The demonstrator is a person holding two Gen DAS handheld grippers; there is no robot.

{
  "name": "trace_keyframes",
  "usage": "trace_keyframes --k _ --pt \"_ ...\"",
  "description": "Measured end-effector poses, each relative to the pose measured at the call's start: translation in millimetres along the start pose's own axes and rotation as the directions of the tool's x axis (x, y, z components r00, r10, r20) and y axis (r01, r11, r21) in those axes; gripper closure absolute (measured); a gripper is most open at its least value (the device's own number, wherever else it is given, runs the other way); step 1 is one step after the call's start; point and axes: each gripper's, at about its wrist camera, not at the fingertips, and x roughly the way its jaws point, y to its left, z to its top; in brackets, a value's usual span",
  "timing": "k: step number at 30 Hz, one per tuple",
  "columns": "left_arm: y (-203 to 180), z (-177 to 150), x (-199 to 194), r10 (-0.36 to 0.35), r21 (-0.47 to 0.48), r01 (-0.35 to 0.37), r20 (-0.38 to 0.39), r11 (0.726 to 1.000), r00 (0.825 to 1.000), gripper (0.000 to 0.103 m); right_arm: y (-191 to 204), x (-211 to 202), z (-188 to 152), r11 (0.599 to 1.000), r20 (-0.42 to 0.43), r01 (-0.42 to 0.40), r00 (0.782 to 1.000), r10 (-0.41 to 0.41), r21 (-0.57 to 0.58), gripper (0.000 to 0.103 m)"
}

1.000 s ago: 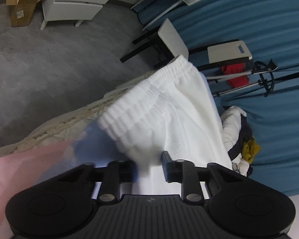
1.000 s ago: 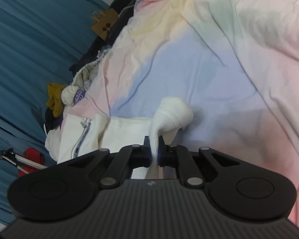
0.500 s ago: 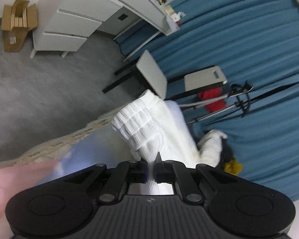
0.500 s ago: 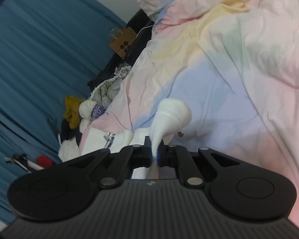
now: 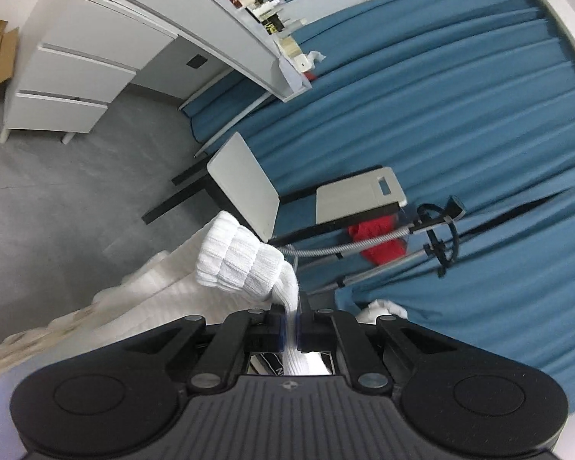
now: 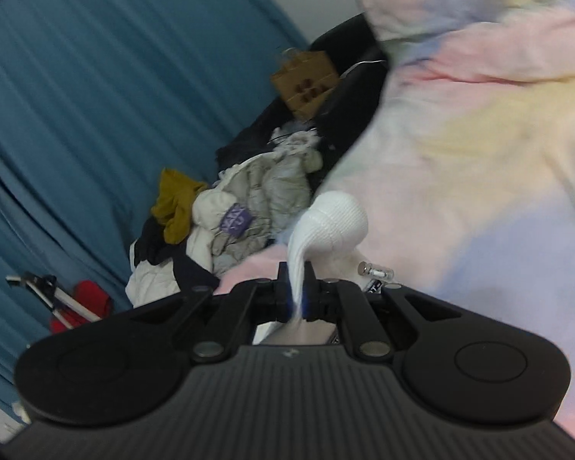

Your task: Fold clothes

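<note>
White ribbed knit garment [image 5: 245, 264] hangs above the pastel bed sheet [image 6: 498, 161], pinched in my left tool [image 5: 290, 324] and right tool [image 6: 296, 293]. Advice: keep both cuffs level and taut before lowering.

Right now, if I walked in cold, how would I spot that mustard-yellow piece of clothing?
Find the blue curtain, then look down to the heap of clothes piled between it and the pastel bedsheet. The mustard-yellow garment sits crumpled on the curtain side of that heap. It is the only strongly yellow piece there; its neighbours are white, pale grey or dark.
</note>
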Motion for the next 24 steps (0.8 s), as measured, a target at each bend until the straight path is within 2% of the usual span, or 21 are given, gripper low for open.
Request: trace_keyframes --k 3,7,10,13,16,20,22,23,24 --pt "-20 6 64 0.071 0.064 -0.071 0.011 0.995 0.997 0.098 36 67 -3 0.994 -0.033 0.023 0.999 -0.027 -0.108 0.095" --pt "-36 2 147 0.17 0.159 -0.171 0.02 0.972 0.985 0.097 51 147 -22 0.975 -0.064 0.066 0.995 -0.081 -0.211 0.095" --pt "-33 -8 198 0.242 0.208 -0.238 0.006 0.949 0.97 0.097 44 186 -39 0.966 -0.097 0.078 0.99 -0.104 -0.246 0.095" --pt "-24 -16 224 0.273 0.238 -0.264 -0.006 0.935 0.962 0.095 34 205 -51 0.962 -0.118 0.045 0.99 -0.079 -0.269 0.093" --pt "-17 -20 225 0.268 0.255 -0.254 -0.024 0.933 0.963 0.091 29 201 -52 0.963 -0.119 -0.002 0.992 -0.031 -0.27 0.089" --pt "-11 -19 196 0.184 0.251 -0.168 -0.041 0.953 0.982 0.081 24 174 -42 0.977 -0.106 -0.044 0.994 0.022 -0.208 0.072" --pt "-8 -20 171 0.13 0.248 -0.115 -0.043 0.962 0.991 0.064 19 152 -39 0.978 -0.092 -0.092 0.993 0.076 -0.188 0.07" --pt "-7 -23 154 0.1 0.243 -0.088 -0.039 0.966 0.994 0.061 15 140 -37 0.978 -0.086 -0.116 0.991 0.102 -0.173 0.067" --pt "-4 -27 136 0.067 0.228 -0.057 -0.039 0.972 0.997 0.054 9 127 -36 0.98 -0.081 -0.133 0.989 0.122 -0.146 0.058"
